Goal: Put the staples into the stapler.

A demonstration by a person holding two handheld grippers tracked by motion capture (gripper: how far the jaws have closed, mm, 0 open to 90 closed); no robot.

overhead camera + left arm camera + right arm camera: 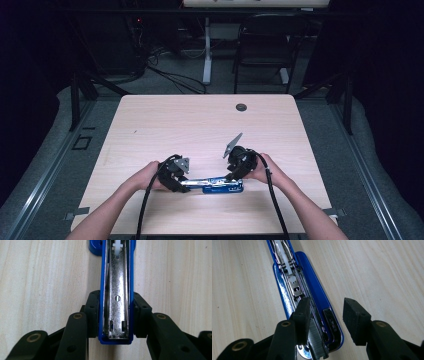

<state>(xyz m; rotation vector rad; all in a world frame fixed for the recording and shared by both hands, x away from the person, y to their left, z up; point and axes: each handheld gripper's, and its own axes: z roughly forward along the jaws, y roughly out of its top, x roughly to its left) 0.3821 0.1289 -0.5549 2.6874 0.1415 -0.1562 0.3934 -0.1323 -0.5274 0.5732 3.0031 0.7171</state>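
Observation:
A blue stapler (215, 186) lies swung open flat near the table's front edge. In the left gripper view its blue top arm with the bare metal channel (116, 290) runs away from me, and my left gripper (116, 315) is shut on that arm's sides near its end. My right gripper (327, 312) hangs open over the other half of the stapler (312, 290). A strip of silver staples (315, 340) lies in the magazine, right beside the gripper's left finger (302, 315). The right finger stands apart over the table. From above, the left gripper (186, 184) and right gripper (232, 177) face each other.
The light wooden table (200, 125) has a round cable hole (241, 107) at the back. Beyond it stand a black chair (265, 40) and a white desk leg (206, 50) with cables on the floor. Both forearms come in from the front edge.

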